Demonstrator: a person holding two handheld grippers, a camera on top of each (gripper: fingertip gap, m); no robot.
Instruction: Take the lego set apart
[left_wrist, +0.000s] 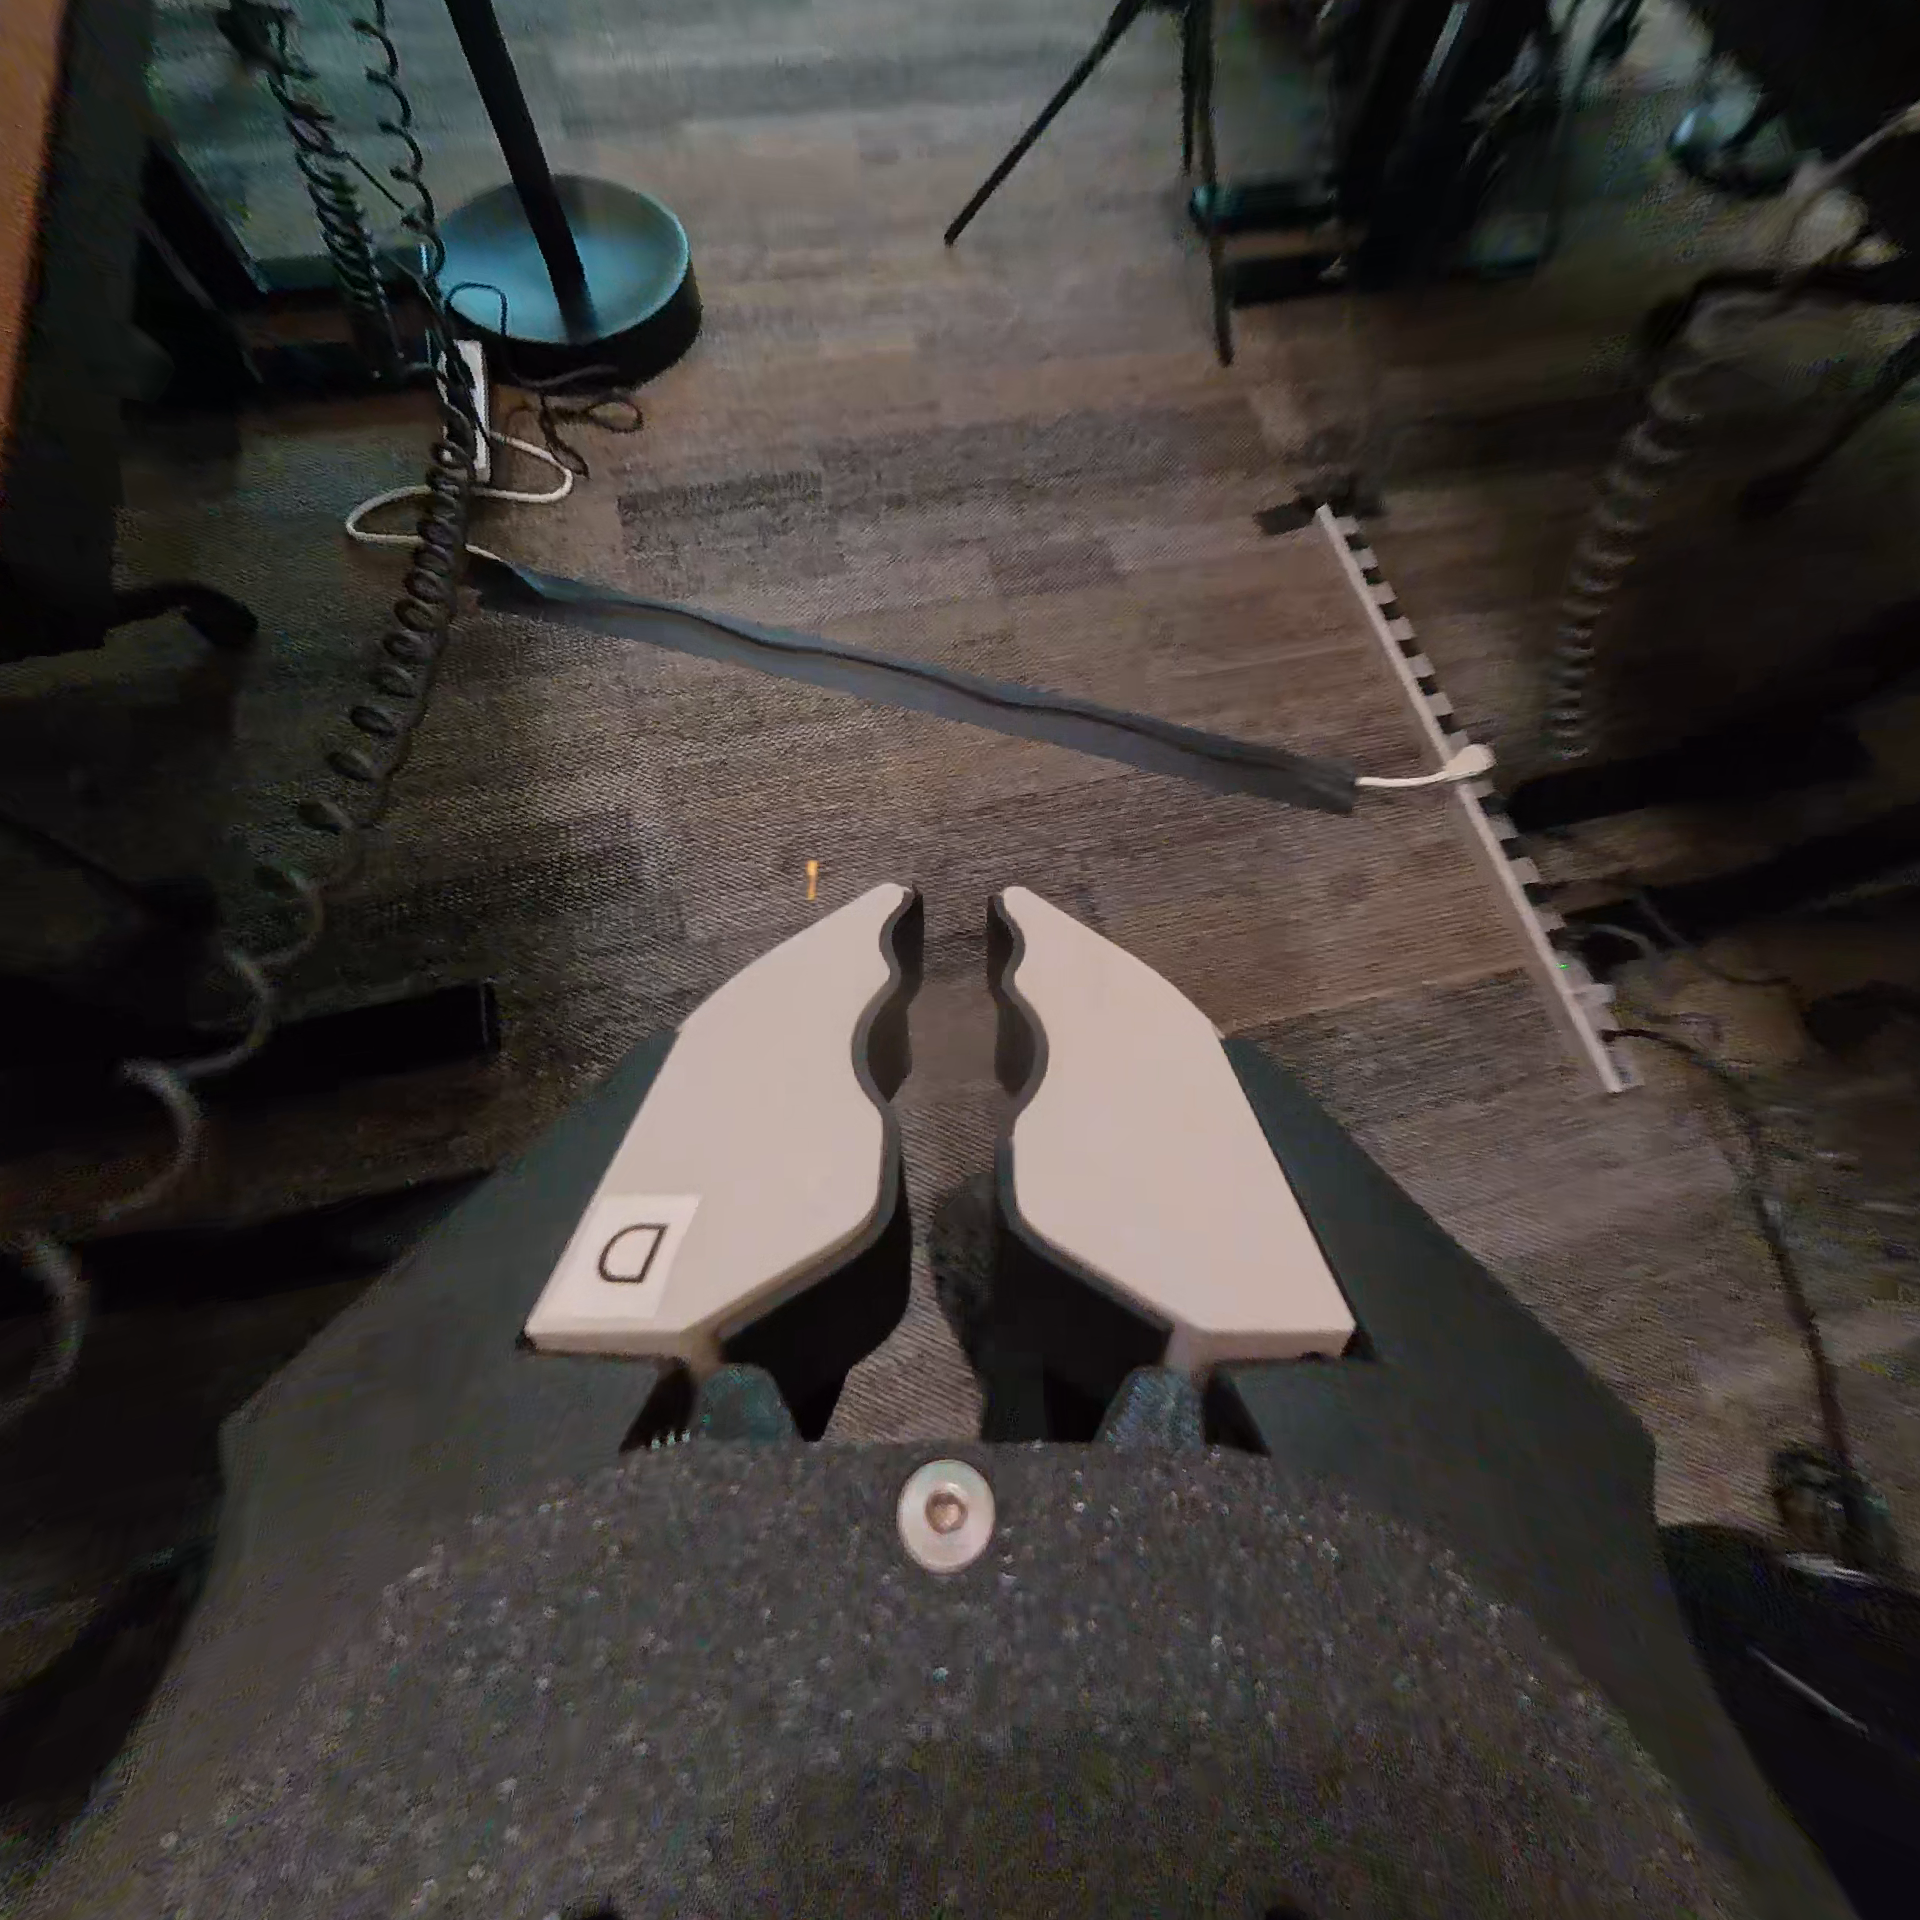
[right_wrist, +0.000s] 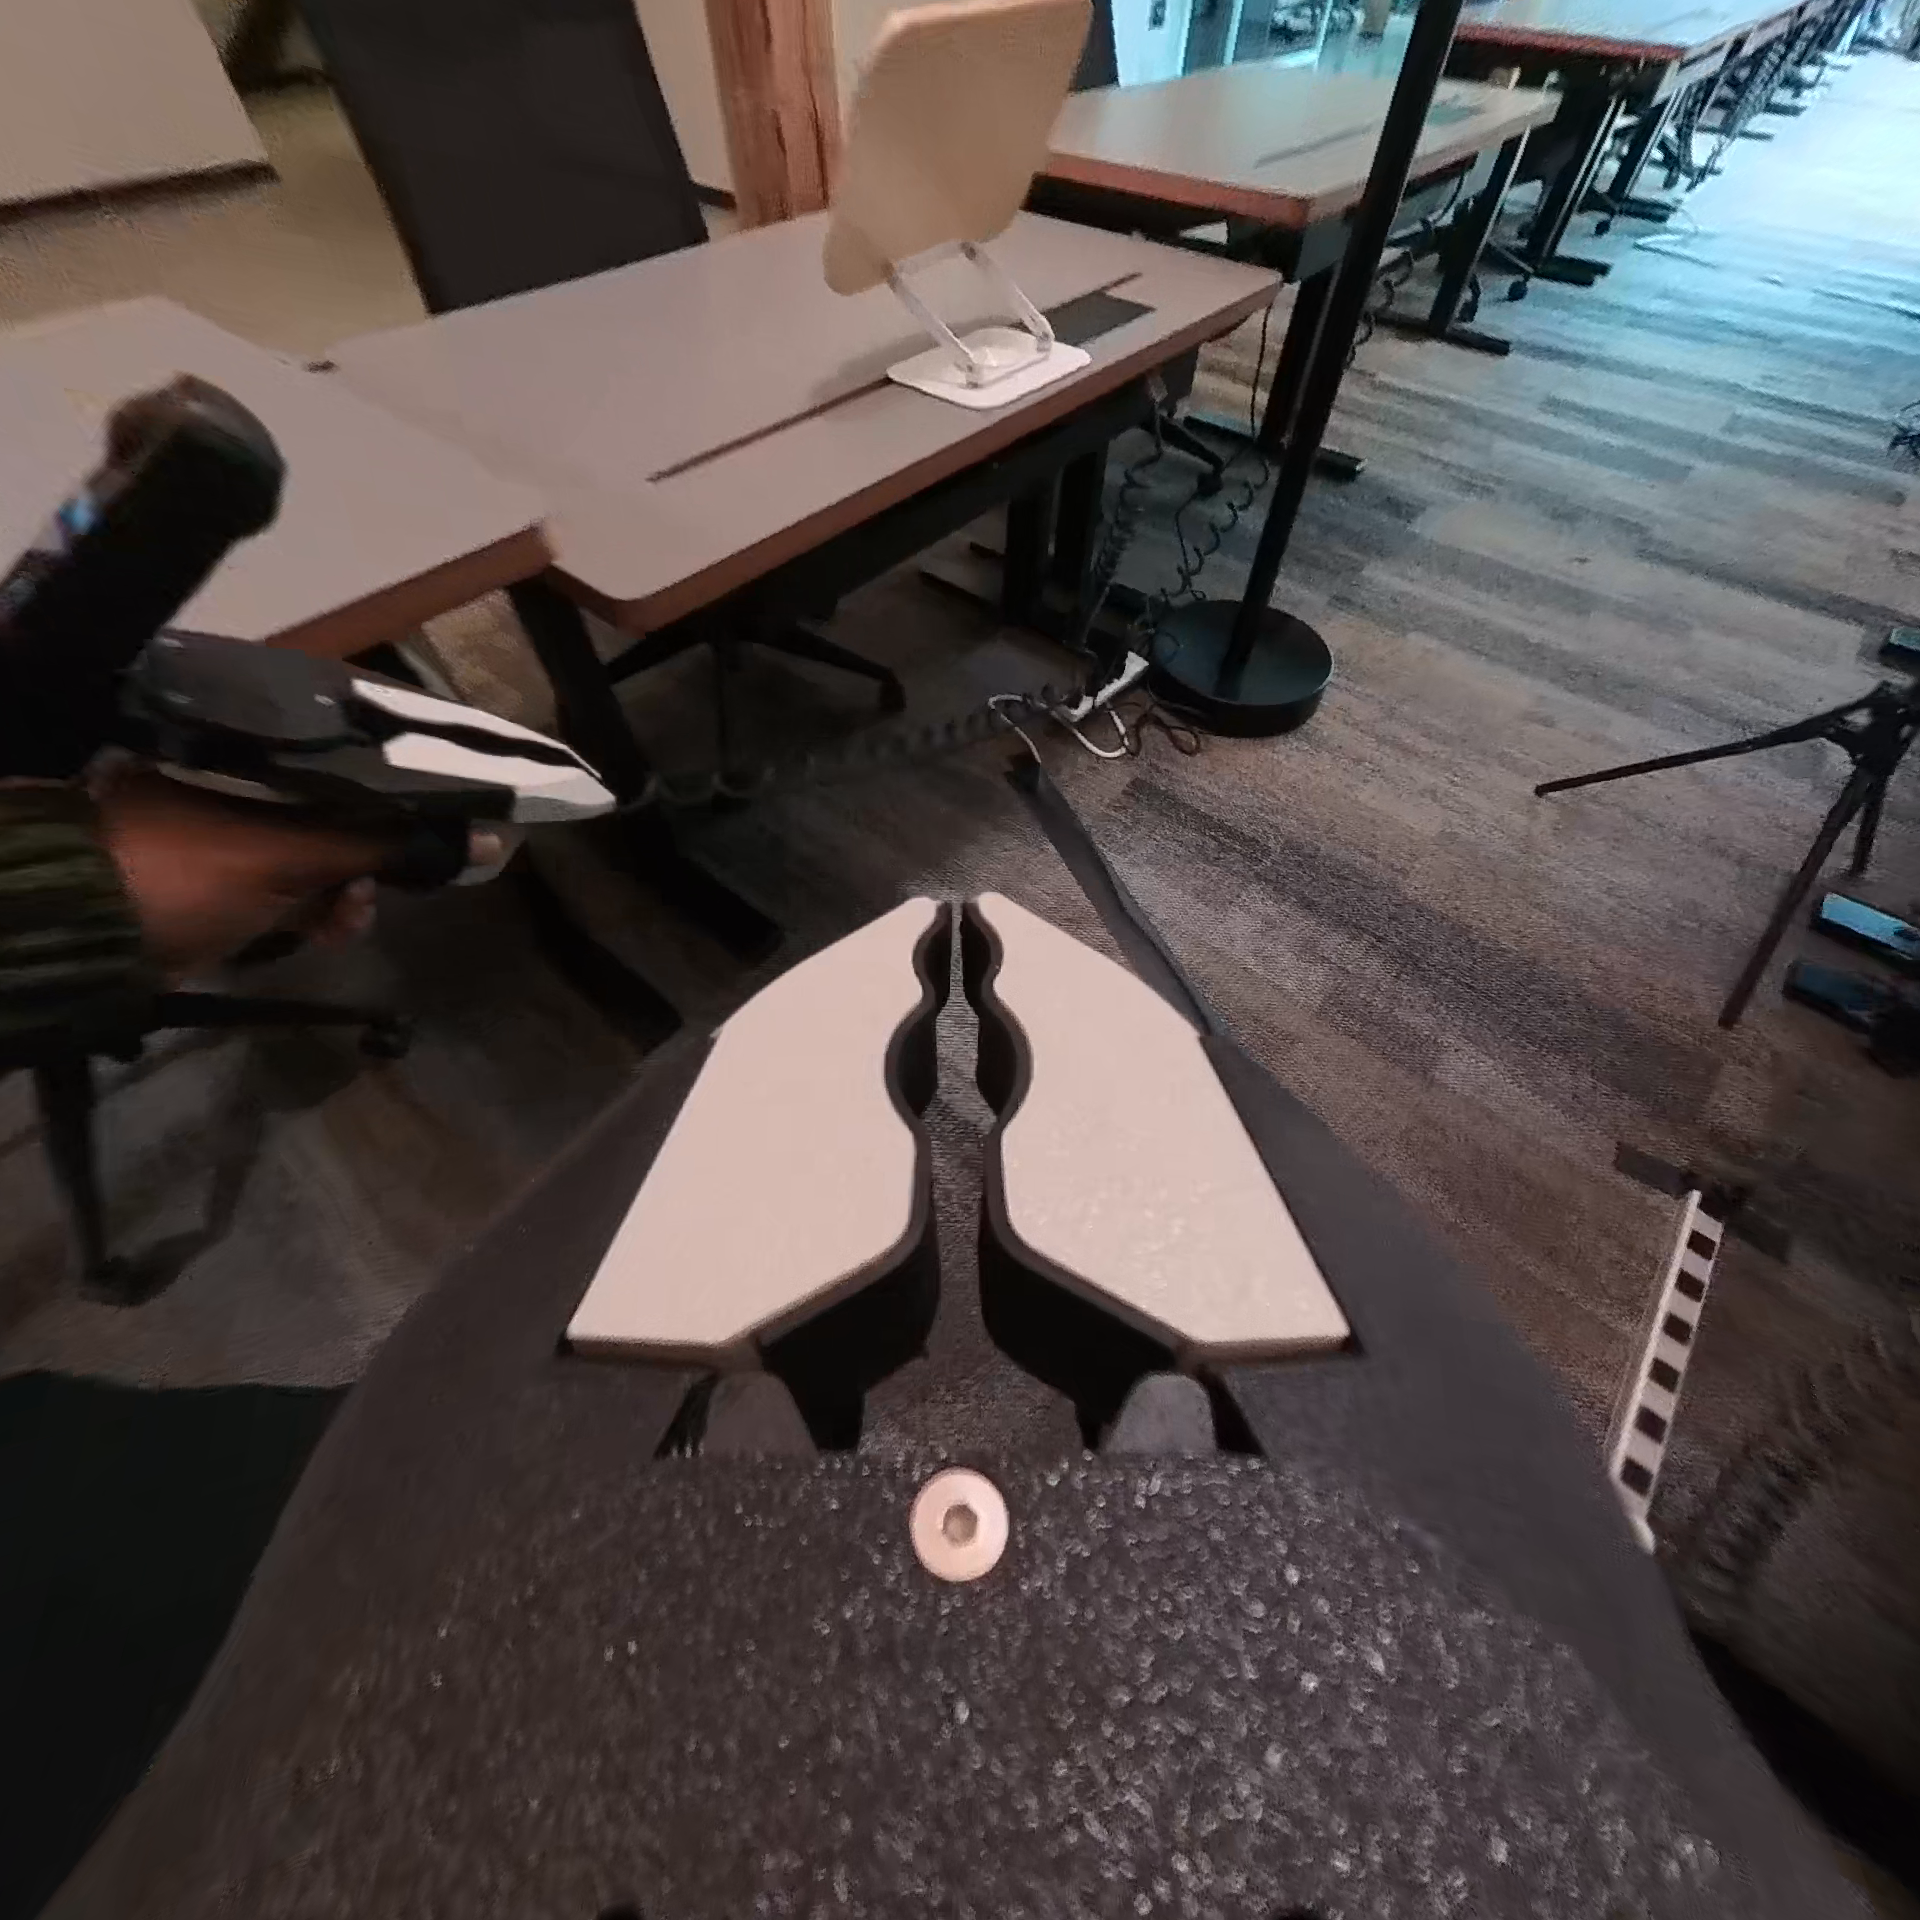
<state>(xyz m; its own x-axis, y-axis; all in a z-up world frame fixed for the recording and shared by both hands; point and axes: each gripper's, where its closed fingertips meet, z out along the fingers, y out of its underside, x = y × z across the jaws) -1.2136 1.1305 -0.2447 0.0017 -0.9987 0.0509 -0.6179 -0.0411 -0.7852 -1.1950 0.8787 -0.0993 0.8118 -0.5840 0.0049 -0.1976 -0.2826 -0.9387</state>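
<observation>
Left hand-held gripper is tipped down over the carpet floor, fingers a little apart w/ nothing between; in the right wrist view a hand grips it from below, beside a grey surface. Right hand-held gripper aims fwd and down at the floor, tips nearly touching, empty. Lego set isn't in either view

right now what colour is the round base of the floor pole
Black round base, clearest in the right wrist view.
</observation>
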